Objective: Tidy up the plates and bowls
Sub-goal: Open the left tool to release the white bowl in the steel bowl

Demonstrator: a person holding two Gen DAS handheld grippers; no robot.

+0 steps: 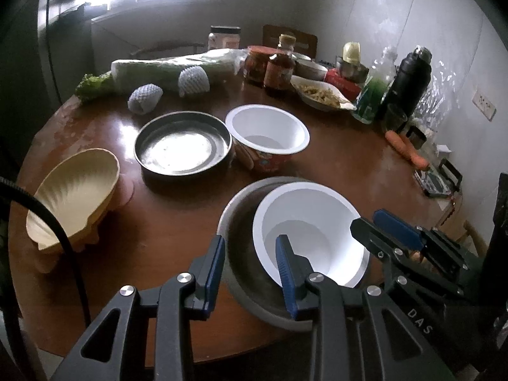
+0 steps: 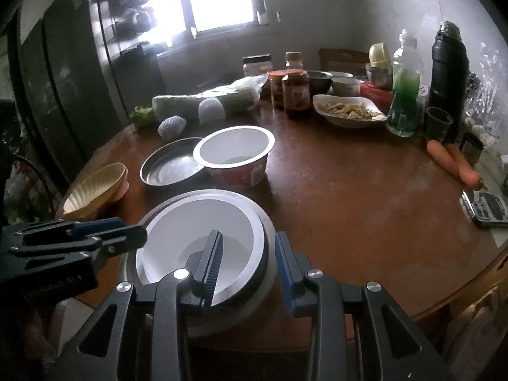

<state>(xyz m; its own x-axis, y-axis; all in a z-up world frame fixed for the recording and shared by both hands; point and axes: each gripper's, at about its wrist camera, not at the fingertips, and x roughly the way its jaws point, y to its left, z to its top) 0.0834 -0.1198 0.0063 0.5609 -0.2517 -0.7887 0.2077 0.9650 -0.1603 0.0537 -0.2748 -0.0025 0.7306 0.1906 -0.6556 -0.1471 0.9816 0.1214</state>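
A white paper bowl (image 1: 312, 222) sits inside a grey metal bowl (image 1: 241, 228) at the table's near edge; both show in the right wrist view, white bowl (image 2: 177, 222), metal bowl (image 2: 254, 216). My left gripper (image 1: 250, 254) is open, its fingers straddling the near rims of both bowls. My right gripper (image 2: 249, 250) is open, one finger inside the white bowl, the other outside the metal bowl. Farther back stand a second white paper bowl with a red wrapper (image 1: 270, 130), a round metal pan (image 1: 182, 146) and a yellow shell-shaped bowl (image 1: 76, 193).
The round wooden table (image 2: 349, 197) holds vegetables, foam-netted fruit (image 1: 144, 98), jars and bottles (image 1: 279, 63), a dish of food (image 2: 347, 109), a black flask (image 2: 449, 73), carrots (image 2: 454, 163) and a small device (image 2: 487, 209) along its back and right.
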